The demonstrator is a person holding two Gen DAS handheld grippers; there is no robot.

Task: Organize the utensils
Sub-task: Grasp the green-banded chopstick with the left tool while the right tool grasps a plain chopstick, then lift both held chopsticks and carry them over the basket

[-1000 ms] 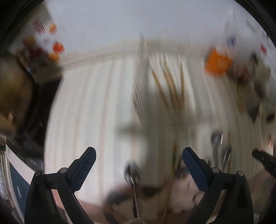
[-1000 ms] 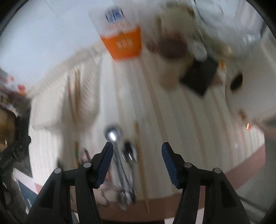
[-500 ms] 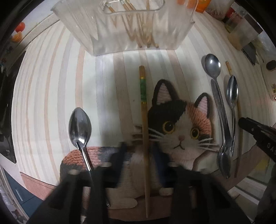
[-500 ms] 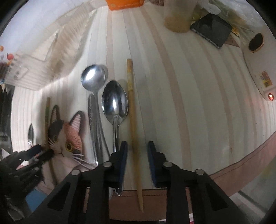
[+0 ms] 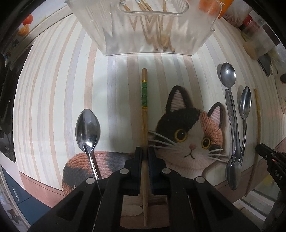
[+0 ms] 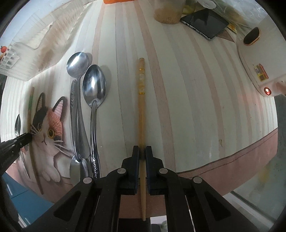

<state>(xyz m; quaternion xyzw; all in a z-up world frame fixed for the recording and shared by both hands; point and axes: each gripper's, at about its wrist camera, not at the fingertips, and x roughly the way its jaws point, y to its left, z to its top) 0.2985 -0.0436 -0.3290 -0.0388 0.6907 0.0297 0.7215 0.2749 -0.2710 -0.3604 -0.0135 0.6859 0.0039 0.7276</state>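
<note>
A striped table mat (image 5: 53, 85) printed with a calico cat (image 5: 189, 135) covers the work surface, its far edge taken up by a clear plastic utensil holder (image 5: 143, 33) with several chopsticks standing inside it. Both hand-held grippers point down at the mat. The left gripper (image 5: 145, 151) is clamped on a green-banded chopstick (image 5: 144, 114) that lies flat beside the cat's face, its pads pressed to either side of the lower shaft. The right gripper (image 6: 142, 150) has its jaws closing, already pinching a cream-banded chopstick (image 6: 141, 110) that lies on bare stripes near the mat's front edge. Three steel spoons lie between and beside them: a long-handled spoon (image 6: 77, 85) and an oval spoon (image 6: 93, 100), handles crossing near the cat's paw, and a lone spoon (image 5: 87, 130) to the left of the green-banded chopstick. A dark phone (image 6: 205, 23) rests at the far right, next to a jar (image 6: 169, 12).
</note>
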